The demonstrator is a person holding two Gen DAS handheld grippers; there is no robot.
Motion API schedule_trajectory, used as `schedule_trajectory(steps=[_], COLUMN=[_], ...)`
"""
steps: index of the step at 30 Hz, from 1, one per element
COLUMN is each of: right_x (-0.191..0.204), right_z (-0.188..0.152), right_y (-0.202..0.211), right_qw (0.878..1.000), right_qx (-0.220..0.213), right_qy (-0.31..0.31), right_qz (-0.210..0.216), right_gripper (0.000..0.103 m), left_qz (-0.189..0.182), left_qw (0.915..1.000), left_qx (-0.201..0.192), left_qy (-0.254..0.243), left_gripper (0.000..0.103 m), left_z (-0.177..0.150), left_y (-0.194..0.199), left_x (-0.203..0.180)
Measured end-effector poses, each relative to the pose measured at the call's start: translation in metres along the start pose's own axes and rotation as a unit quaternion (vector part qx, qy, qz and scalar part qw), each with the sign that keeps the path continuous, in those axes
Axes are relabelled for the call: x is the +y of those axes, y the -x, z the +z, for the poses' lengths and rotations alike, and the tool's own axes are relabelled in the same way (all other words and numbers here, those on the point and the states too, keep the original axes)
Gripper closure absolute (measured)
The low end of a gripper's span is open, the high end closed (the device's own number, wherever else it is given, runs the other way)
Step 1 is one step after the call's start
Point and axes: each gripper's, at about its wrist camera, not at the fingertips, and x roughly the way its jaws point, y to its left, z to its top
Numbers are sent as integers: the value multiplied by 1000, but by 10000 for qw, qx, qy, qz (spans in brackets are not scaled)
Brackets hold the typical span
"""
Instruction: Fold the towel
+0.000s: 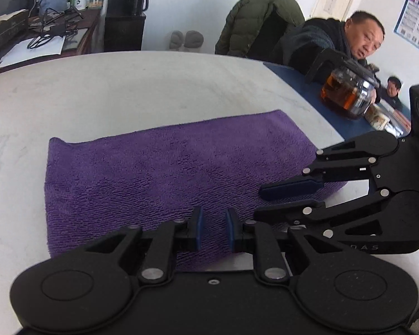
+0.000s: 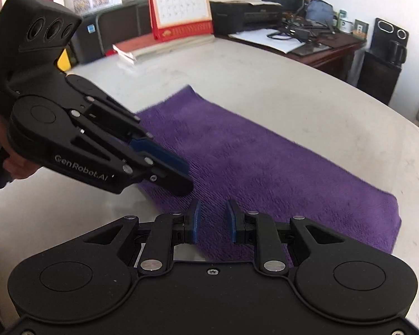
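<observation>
A: How do the jaws of the left gripper (image 1: 213,229) stand?

B: Slightly apart, blue pads facing each other with a narrow gap and nothing pinched between them. It hangs over the near edge of the purple towel (image 1: 164,178).

A: And the right gripper (image 2: 212,222)?

B: The same: a small gap, no cloth in it, tips above the towel's near edge. Each gripper shows in the other's camera, so they sit just beside one another, the left one reaching in over the towel's left end.

A: Where does the towel lie?

B: Flat on the pale round table (image 1: 125,83), already folded into a long band running left to right, its far left corner a little rounded up.

A: Anything beyond?

B: At the far right a glass teapot (image 1: 349,92) of dark tea stands on a blue surface, with a seated person behind it. Far left there's a cluttered wooden desk (image 2: 321,47), and a red desk calendar (image 2: 181,5) at the table's far side.
</observation>
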Motion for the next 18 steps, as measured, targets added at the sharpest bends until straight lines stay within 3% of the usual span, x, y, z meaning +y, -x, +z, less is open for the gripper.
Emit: schedule_trajectory(steps=[5, 10, 14, 18], right_x=[-34, -71, -71, -56], right_z=[-22, -39, -28, 4], right_y=[24, 46, 46, 25], right_qw=[9975, 9880, 9878, 9950], right_qx=[79, 141, 40, -242], right_qy=[-482, -1176, -1147, -743], right_qz=[-509, -995, -1051, -627], right_gripper=[84, 84, 83, 83], left_qz=[350, 940, 741, 560], left_qw=[9988, 9931, 9942, 9972], left_qx=[-87, -222, -511, -442], left_qy=[333, 665, 585, 209], left_gripper=[88, 88, 86, 86], left_z=[-13, -6, 22, 48], left_y=[27, 50, 48, 9], left_x=[30, 55, 48, 28])
